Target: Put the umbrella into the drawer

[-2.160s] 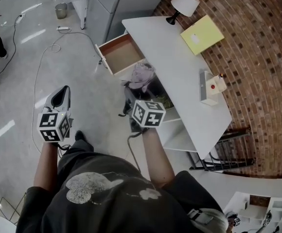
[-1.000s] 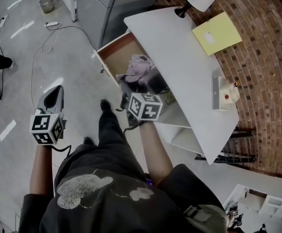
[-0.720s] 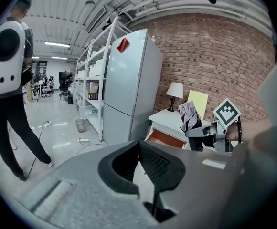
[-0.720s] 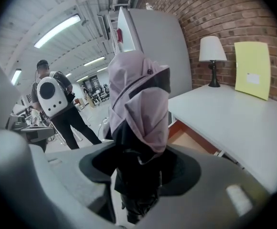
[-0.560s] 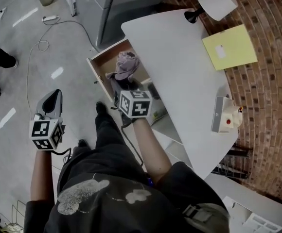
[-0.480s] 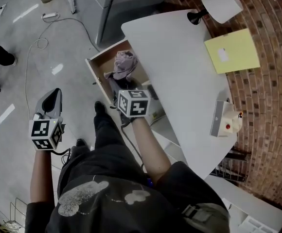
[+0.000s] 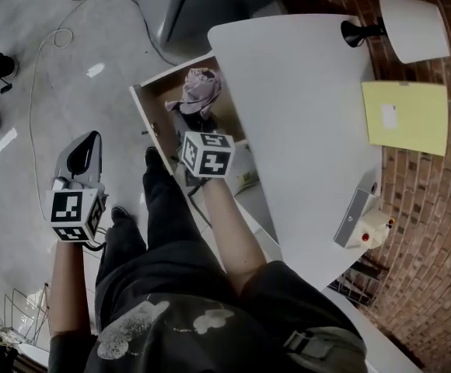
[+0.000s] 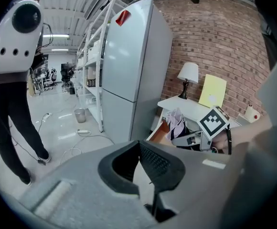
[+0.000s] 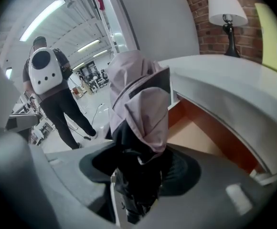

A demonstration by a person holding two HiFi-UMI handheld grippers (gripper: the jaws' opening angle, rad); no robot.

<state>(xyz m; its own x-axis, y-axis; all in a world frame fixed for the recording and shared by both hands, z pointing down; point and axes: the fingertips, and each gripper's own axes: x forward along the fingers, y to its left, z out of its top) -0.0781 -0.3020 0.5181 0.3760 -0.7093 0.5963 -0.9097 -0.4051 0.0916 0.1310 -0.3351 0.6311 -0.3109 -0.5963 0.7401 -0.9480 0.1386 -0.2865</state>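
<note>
White table (image 7: pixel 303 107) is my ref pt. Its wooden drawer (image 7: pixel 162 95) is pulled out on the table's floor side, wide open. Umbrella (image 9: pixel 141 104), folded, pink w/ a black handle end, sits over the drawer opening just off the table edge; can't tell if it's touching the bottom. Right claw (image 9: pixel 138 168) is pinching the umbrella's black end, w/ the pink part sticking out ahead of it. Left claw (image 8: pixel 139 143) is out over the floor, well apart from the table, tips pressed together, nothing in it.
</note>
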